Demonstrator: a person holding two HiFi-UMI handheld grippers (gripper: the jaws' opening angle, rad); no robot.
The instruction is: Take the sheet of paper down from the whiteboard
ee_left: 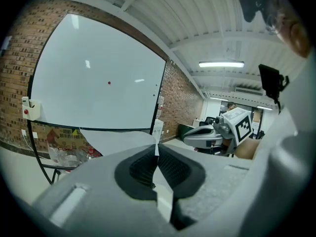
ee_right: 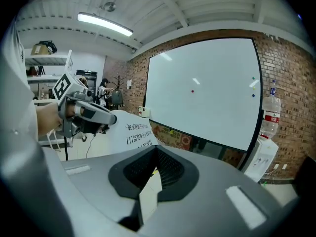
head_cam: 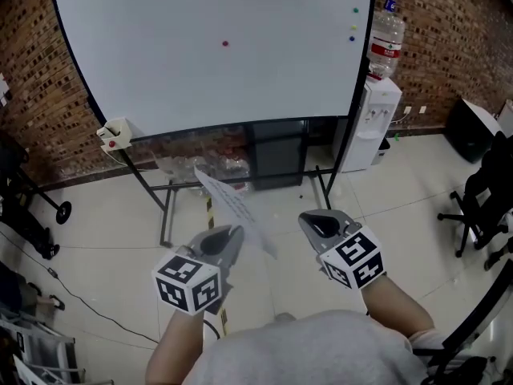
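Paper sheet (head_cam: 236,207), one, whiteboard (head_cam: 216,95), one

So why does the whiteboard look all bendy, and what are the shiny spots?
Left gripper view: the wide lens bends the whiteboard, and ceiling lights leave pale glints on it. Right gripper view: same bend and glints, dark rounded corners. Head view: milder bend, even light, the sheet of paper looks sharp.

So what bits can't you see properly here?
Words on the sheet of paper: too small and tilted to read, right gripper view.
The paper's pinched edge: hidden inside the shut left tongs, left gripper view.
The coloured dots on the whiteboard: too small to tell what they are, head view.
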